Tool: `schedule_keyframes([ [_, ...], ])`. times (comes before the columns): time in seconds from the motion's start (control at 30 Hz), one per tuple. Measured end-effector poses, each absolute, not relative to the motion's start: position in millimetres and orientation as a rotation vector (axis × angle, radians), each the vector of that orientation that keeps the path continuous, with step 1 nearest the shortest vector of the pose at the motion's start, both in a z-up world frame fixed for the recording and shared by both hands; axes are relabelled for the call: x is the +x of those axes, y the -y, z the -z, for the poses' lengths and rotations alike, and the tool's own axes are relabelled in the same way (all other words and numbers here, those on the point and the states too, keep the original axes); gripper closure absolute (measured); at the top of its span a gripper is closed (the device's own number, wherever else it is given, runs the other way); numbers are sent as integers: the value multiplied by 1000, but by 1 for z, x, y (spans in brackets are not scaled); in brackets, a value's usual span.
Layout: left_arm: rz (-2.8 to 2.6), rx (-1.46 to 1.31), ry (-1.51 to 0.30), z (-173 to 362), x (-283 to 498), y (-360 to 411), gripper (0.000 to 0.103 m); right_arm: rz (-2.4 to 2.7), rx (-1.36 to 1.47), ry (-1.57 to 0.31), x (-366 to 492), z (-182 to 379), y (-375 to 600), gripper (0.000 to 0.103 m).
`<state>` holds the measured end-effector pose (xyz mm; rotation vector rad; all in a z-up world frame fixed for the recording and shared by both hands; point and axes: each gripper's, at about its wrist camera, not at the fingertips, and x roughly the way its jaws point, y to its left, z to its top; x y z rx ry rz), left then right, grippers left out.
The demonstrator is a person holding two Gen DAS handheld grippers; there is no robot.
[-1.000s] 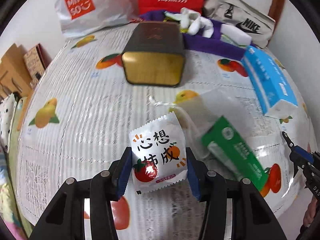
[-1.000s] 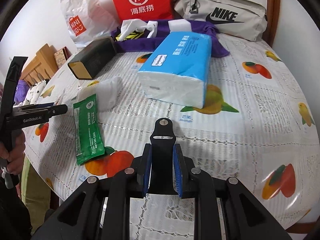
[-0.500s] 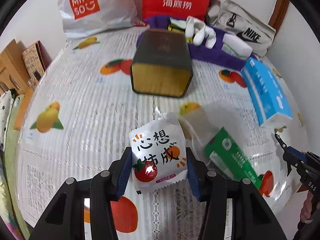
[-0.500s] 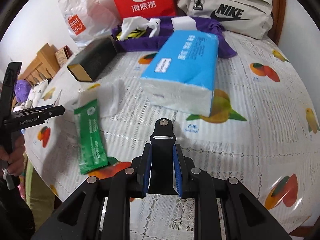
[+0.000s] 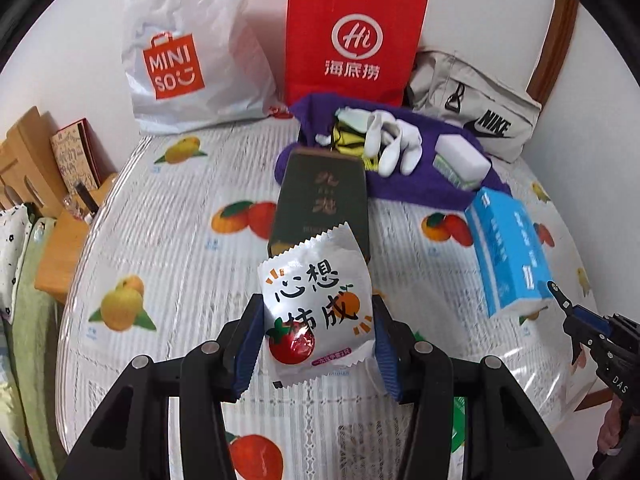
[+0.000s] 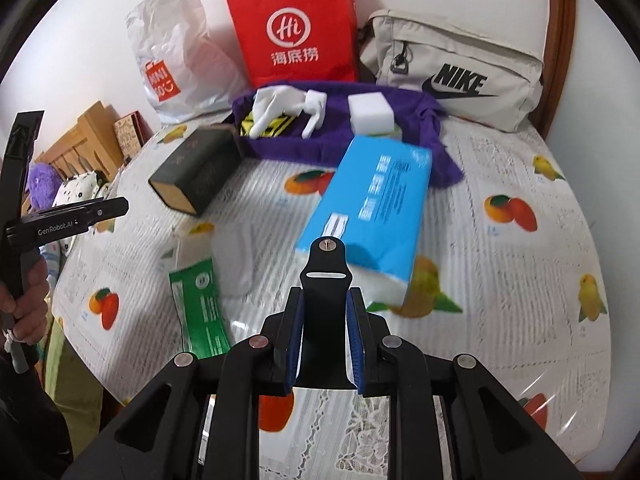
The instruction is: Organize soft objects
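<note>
The crinkly silver snack packet [image 5: 316,312] clamped in the left tool [image 5: 318,340] hangs above the fruit-print worktop [image 5: 180,240], hiding the near end of the dark box [image 5: 320,196]. The right tool [image 6: 324,336] is clenched with no object held, its black tongue covering part of the glossy blue tissue pack [image 6: 372,208]. The green sachet [image 6: 200,308] beside it is blurred, its print unreadable.

On the tabletop [image 6: 500,280] three bags stand along the back wall: the plastic bag [image 6: 176,60] at left, the paper bag [image 6: 292,28] in the middle, the sling bag [image 6: 452,68] at right. Before them lies the cloth [image 6: 332,136], with gloves [image 6: 280,108] and a sponge [image 6: 370,114] on it. The box [image 6: 192,168] lies left of the cloth, the tissue pack [image 6: 372,208] right of the box, and the sachet [image 6: 200,308] nearer, before the box. The snack packet [image 5: 316,312] sits between the left gripper's fingers [image 5: 246,344], above the tabletop.
</note>
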<state>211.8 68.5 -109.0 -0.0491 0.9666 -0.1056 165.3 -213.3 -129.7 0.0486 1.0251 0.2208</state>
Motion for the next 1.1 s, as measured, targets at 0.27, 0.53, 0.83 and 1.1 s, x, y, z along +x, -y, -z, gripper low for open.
schedule_keyframes([
  [0.27, 116, -49, -935, 90, 229, -66, 55, -171, 44, -990, 187, 110, 218, 82],
  [0.53, 129, -38, -918, 77, 255, -58, 54, -158, 45, -961, 212, 99, 222, 82],
  [0.83, 130, -25, -903, 68, 286, -51, 54, -158, 55, -934, 245, 92, 226, 82],
  [1.1, 123, -16, -918, 72, 321, -44, 54, -168, 64, -923, 279, 93, 229, 82],
])
